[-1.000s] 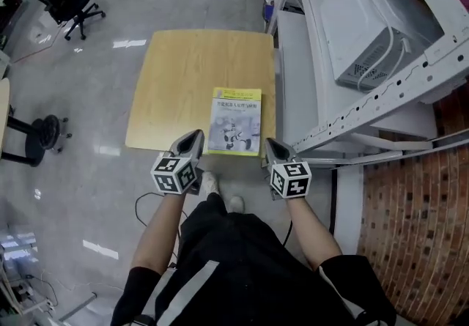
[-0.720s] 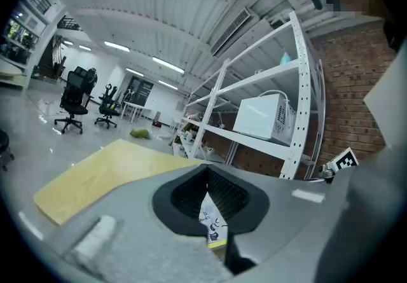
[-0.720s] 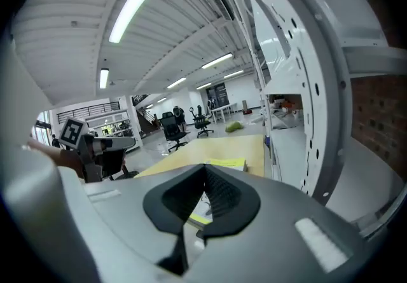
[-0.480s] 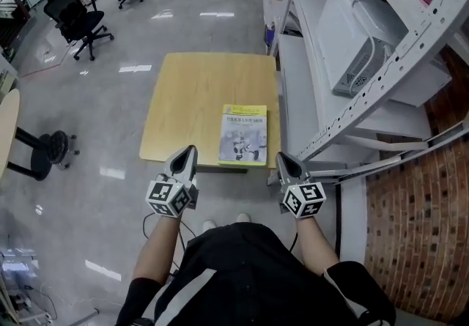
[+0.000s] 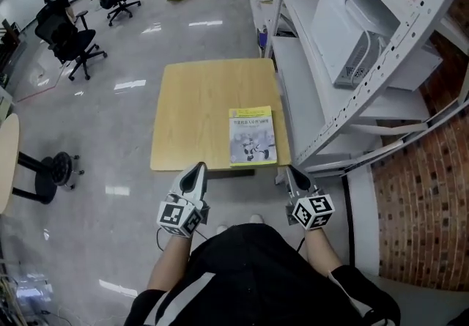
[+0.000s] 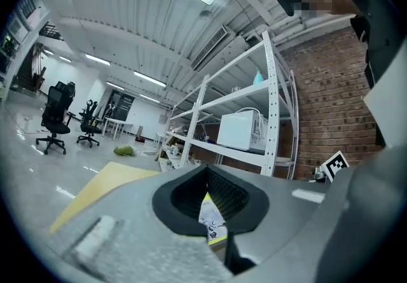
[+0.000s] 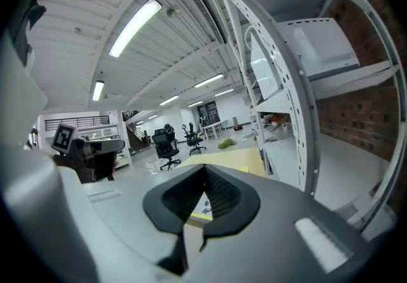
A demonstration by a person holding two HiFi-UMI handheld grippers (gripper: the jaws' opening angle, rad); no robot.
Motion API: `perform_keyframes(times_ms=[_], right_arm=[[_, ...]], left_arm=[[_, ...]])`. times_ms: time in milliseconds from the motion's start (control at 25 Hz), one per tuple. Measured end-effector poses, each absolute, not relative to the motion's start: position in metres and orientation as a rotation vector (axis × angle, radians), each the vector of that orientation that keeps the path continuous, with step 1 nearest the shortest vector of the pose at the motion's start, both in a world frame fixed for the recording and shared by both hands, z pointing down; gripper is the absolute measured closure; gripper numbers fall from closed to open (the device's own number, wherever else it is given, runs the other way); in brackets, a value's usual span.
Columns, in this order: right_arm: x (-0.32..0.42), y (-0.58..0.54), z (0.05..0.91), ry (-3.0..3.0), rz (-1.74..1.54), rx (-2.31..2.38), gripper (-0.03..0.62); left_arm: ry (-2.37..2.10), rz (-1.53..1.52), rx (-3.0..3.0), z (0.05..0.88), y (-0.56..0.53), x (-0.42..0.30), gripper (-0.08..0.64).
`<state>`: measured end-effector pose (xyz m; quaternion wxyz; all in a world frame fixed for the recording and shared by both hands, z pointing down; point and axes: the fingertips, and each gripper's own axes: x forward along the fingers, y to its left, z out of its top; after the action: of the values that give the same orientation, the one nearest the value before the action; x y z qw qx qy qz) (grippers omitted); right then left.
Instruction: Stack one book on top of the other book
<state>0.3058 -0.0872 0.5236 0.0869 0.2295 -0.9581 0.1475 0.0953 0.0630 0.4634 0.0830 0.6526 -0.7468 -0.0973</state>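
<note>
Light wood table (image 5: 205,108) w/ rounded corners stands on a glossy grey floor (image 5: 110,127). 1 book (image 5: 253,135) shows on it, flat, cover up, at the near rt corner, long side along the table's rt edge. Can't tell if a 2nd lies under it.

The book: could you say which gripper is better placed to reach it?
Right, probably: the right gripper, shut and empty, sits close by the book; the left gripper, also shut, is farther off.

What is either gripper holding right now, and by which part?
Nothing. The left gripper and right gripper are both shut and empty, short of the book on the table.
</note>
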Motion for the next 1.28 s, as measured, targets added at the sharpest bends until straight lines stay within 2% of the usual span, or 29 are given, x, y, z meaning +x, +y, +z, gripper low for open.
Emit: perform_keyframes(times_ms=[280,680,1280], right_arm=[[0.307,-0.077,0.523,-2.862,0.391,0.727,0.588],[0.296,-0.087,0.503,-2.899,0.35,0.688,0.588],[0.273,-0.108,0.499,-2.921,0.356,0.662,0.589]], left_arm=[[-2.238,-0.343,1.915,0.469,0.08,0.086,0.555],[-2.251,-0.269,1.975,0.474,0.073,0.09,0.555],[-2.261,-0.4,1.827,0.482,0.064,0.063,0.555]])
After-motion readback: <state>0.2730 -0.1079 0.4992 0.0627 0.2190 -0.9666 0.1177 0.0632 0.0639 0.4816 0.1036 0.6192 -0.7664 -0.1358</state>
